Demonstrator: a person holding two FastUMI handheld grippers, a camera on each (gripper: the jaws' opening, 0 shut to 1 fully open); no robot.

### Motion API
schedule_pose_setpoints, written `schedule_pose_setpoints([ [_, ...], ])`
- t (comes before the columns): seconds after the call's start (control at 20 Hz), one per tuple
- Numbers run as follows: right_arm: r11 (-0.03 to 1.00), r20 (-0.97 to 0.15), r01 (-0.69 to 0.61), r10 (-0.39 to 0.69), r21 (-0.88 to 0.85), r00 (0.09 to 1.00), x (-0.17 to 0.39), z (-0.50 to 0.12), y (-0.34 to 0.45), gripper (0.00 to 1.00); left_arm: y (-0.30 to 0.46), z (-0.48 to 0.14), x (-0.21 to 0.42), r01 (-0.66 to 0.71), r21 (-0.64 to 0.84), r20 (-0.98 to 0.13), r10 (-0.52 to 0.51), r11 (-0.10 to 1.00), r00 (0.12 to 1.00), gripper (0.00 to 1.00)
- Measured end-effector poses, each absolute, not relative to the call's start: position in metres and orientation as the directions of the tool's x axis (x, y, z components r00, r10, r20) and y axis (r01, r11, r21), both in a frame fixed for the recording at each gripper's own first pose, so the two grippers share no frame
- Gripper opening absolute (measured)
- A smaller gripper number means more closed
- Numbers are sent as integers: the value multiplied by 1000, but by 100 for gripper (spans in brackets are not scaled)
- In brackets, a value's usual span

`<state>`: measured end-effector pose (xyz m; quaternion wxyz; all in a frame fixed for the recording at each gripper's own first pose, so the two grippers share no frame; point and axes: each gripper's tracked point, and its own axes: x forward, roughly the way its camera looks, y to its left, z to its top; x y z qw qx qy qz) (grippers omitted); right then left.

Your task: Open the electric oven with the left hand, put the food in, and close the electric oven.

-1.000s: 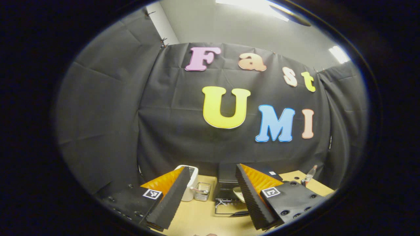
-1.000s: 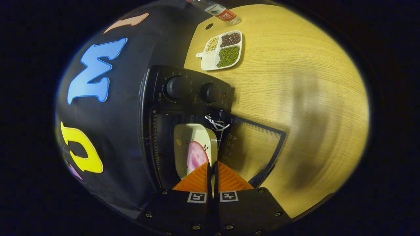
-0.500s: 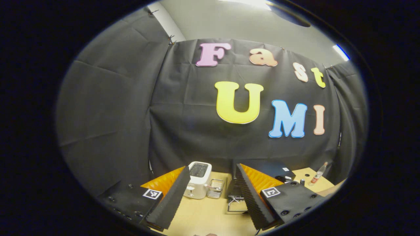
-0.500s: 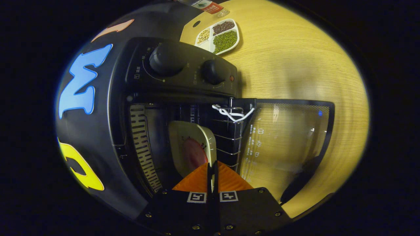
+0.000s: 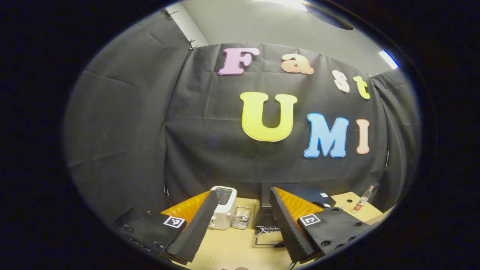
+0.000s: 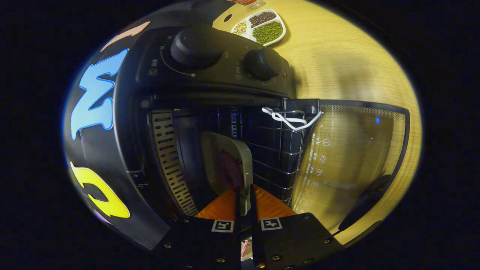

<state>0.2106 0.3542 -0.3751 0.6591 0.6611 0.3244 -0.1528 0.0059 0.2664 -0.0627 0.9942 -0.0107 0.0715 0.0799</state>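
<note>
My right tool (image 6: 243, 195) is pinched on the rim of the plate (image 6: 228, 165), both fingers pressing its edge, and the plate with its pink food (image 6: 228, 170) sits inside the electric oven (image 6: 210, 123), above the wire rack (image 6: 275, 157). The right gripper view is rolled on its side, so the oven's two knobs (image 6: 195, 47) appear at the top and the open glass door (image 6: 348, 165) lies flat over the wooden table (image 6: 348, 67) to the right. A white cord (image 6: 288, 120) is looped at the hinge corner. Beyond the knobs stands a divided tray of beans (image 6: 262, 30).

My left tool (image 5: 240, 225) is held high and well back from the oven, its fingers spread apart with nothing between them. The left gripper view gives what the other cannot: the whole far edge of the table (image 5: 232, 251), with a white toaster (image 5: 224, 208) at the left, a small wire basket (image 5: 241, 217) just beside it, then the oven (image 5: 268, 221) with its door down, and a bottle (image 5: 362, 202) standing well off to the right.
</note>
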Motion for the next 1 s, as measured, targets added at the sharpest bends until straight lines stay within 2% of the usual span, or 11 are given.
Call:
schedule_pose_setpoints([
  [0.05, 108, -629, 623, 237, 775, 741, 206, -371, 351, 12, 262, -63, 8, -153, -12, -146, 150, 988, 978, 99],
  [0.15, 183, -652, 628, 282, 756, 704, 189, -370, 351, 18, 252, -63, 12, -136, -21, -146, 131, 991, 981, 99],
  [0.3, 355, -674, 576, 307, 736, 672, 165, -355, 334, 18, 231, -70, 20, -102, -21, -148, 98, 995, 984, 99],
  [0.4, 493, -666, 483, 315, 724, 676, 149, -334, 317, 18, 217, -74, 25, -78, -24, -152, 74, 997, 986, 95],
  [0.5, 626, -635, 358, 294, 693, 714, 140, -308, 294, 18, 200, -80, 32, -51, -33, -156, 45, 998, 987, 98],
  [0.55, 685, -610, 291, 281, 668, 741, 136, -292, 279, 18, 191, -80, 35, -36, -36, -156, 30, 999, 987, 99],
  [0.65, 773, -560, 170, 270, 611, 783, 125, -253, 256, 18, 170, -81, 40, 1, -39, -154, -7, 999, 988, 92],
  [0.7, 811, -529, 112, 263, 575, 807, 119, -233, 244, 18, 160, -81, 42, 20, -39, -151, -25, 999, 988, 95],
  [0.75, 849, -496, 56, 251, 525, 831, 115, -214, 232, 18, 149, -79, 44, 37, -36, -147, -42, 999, 988, 91],
  [0.8, 884, -455, 1, 240, 467, 857, 110, -194, 220, 18, 138, -79, 46, 54, -33, -144, -58, 998, 988, 95],
  [1.0, 971, -242, -131, 179, 200, 954, 79, -108, 166, 18, 99, -68, 47, 101, -27, -117, -103, 995, 988, 94],
])
